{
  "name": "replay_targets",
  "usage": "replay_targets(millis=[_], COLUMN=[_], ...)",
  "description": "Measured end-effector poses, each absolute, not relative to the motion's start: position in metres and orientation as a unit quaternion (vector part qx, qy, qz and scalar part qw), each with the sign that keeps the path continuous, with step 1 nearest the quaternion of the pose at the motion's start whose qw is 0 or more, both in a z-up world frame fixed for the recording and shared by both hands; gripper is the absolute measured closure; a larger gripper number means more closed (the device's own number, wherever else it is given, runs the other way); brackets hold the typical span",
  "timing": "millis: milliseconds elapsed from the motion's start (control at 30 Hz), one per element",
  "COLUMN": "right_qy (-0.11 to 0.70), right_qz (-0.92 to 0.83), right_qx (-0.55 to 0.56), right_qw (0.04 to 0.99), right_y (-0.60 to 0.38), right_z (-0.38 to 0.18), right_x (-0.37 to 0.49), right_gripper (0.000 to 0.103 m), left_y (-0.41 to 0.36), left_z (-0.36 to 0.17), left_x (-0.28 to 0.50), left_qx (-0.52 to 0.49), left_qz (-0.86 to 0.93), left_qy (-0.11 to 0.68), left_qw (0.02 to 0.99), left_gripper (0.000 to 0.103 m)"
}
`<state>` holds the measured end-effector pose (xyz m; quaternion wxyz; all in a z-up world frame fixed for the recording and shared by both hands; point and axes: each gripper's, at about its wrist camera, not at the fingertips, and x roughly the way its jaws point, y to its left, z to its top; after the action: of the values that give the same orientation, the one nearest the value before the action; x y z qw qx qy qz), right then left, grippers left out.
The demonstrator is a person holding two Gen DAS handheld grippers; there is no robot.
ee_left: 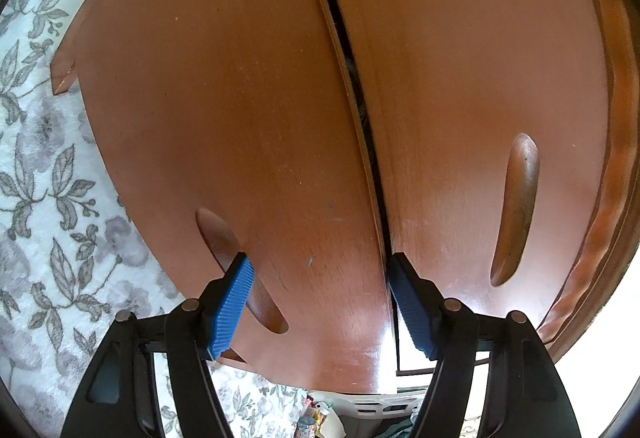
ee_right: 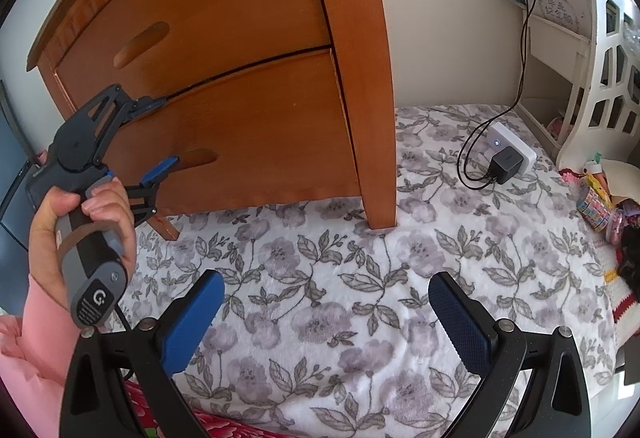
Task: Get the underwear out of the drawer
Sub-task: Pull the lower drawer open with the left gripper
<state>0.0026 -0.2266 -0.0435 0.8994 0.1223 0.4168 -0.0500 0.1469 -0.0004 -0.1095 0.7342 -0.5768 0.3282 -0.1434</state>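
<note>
— Where's the left gripper?

— Right up against the wooden chest, which stands on the flowered rug against the wall. One of its blue fingers is pushed into the handle slot of the lower drawer. The other sits in the dark gap between that drawer and the upper drawer.

— So is it clenched?

— Yes, the fingers are clamped on the strip of drawer front between slot and gap. A left hand in a pink sleeve grips its handle.

— And the underwear?

— It cannot be seen. Both drawer fronts sit flush with the chest.

— What about the right gripper?

— Its fingers are spread wide with nothing between them. It is tilted down over the near middle of the rug, well apart from the chest.

— Anything else on the rug?

— A white power strip with a black plug in it lies at the far edge by the wall. Just beside it, at the right edge, stands a white shelf unit.
</note>
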Motion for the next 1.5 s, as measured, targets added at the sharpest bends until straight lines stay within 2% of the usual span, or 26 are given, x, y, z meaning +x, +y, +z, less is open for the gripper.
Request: replay_targets(millis=[733, 1500], right_qy=[0.378, 0.378], right_qz=[-0.088, -0.114], right_qx=[0.111, 0.108], right_qw=[0.915, 0.912], right_y=[-0.223, -0.222], right_z=[-0.018, -0.015], right_x=[-0.038, -0.065], right_gripper=[0.0, 0.0], left_y=[0.029, 0.035], left_z=[-0.106, -0.102], left_x=[0.065, 0.034], left_qx=[-0.573, -0.565], left_qz=[-0.156, -0.169], left_qy=[0.341, 0.358], left_qw=[0.729, 0.724], left_gripper=[0.032, 0.032])
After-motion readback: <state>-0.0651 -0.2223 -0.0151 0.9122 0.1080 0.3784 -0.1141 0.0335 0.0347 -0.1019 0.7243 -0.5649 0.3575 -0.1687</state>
